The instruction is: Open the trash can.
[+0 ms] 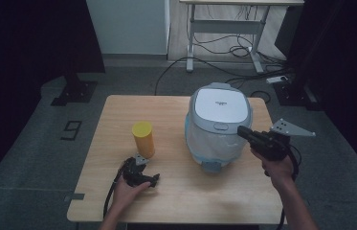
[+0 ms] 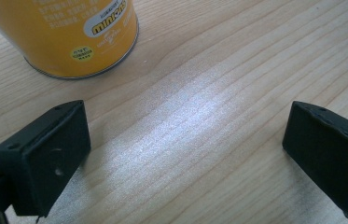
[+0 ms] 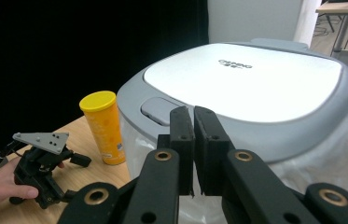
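The right tool point(image 1: 244, 132) is hovering clenched and empty just beside the grey push-button point(image 3: 156, 110) of the grey-and-white plastic rice cooker point(image 1: 218, 125), likely lining up to press it. The cooker is sitting lid-down on the pale wooden bench point(image 1: 114, 115). Left of the cooker, the left tool point(image 1: 156, 179) is resting released near the yellow cylindrical can point(image 1: 143, 139).

Left claw point(image 2: 185, 149): jaws wide apart, low over bare wooden counter point(image 2: 218, 70). Yellow can point(image 2: 76, 35) upright ahead, upper left.
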The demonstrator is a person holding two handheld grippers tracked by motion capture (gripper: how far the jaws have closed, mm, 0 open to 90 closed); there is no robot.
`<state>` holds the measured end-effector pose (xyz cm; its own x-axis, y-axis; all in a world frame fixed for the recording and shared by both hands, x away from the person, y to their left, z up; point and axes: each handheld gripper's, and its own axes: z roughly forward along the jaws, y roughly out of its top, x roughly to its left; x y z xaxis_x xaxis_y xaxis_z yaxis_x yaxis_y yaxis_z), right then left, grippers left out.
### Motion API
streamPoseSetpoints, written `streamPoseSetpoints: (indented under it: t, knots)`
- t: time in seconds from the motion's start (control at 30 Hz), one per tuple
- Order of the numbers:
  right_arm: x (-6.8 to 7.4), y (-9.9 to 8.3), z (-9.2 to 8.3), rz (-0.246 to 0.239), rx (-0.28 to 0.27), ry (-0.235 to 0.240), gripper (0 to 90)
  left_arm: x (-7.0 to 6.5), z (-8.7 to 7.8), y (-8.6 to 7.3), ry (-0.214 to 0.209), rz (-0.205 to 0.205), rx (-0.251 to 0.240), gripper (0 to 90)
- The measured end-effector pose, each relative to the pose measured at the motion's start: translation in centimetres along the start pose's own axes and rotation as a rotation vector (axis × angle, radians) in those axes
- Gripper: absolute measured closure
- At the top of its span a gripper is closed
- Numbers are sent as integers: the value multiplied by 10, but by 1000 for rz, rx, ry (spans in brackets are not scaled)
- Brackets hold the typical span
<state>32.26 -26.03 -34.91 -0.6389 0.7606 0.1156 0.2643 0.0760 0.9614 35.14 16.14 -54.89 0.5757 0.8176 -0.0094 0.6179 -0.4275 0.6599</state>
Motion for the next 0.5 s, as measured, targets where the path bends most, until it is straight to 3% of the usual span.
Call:
streamPoseSetpoints:
  t: [0.5]
  knots:
    - [6,9,26,-4,29,32,858,0,0,0,0,0,0,7]
